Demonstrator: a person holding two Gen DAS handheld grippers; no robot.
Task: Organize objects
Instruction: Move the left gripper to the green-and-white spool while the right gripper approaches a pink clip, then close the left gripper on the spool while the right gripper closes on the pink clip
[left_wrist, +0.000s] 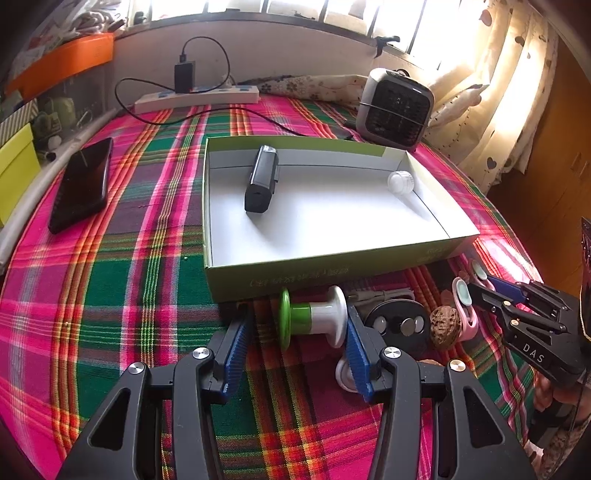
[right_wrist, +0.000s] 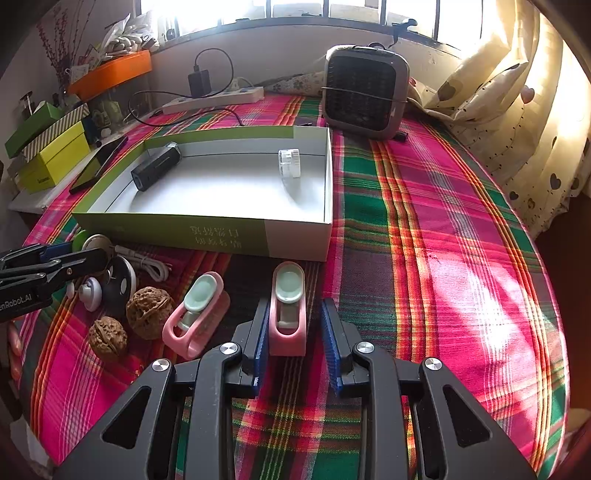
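A shallow green-and-white box (left_wrist: 332, 264) (right_wrist: 229, 232) lies on the plaid cloth and holds a black device (left_wrist: 260, 179) (right_wrist: 157, 166) and a small clear jar (left_wrist: 400, 181) (right_wrist: 290, 162). My left gripper (left_wrist: 297, 325) is open around a green-and-white spool-shaped object (left_wrist: 314, 317) lying in front of the box. My right gripper (right_wrist: 293, 325) is open around a pink clip with a mint pad (right_wrist: 288, 306); the left finger touches it. A second pink clip (right_wrist: 195, 314), two walnuts (right_wrist: 147, 310) (right_wrist: 109, 338) and a black disc (left_wrist: 399, 325) lie nearby.
A phone (left_wrist: 81, 184) lies left of the box. A power strip (left_wrist: 195, 98) with charger and cable sits at the back, a small fan heater (left_wrist: 393, 107) (right_wrist: 364, 90) at back right. Boxes (right_wrist: 55, 158) line the left edge. Curtains (right_wrist: 517, 110) hang on the right.
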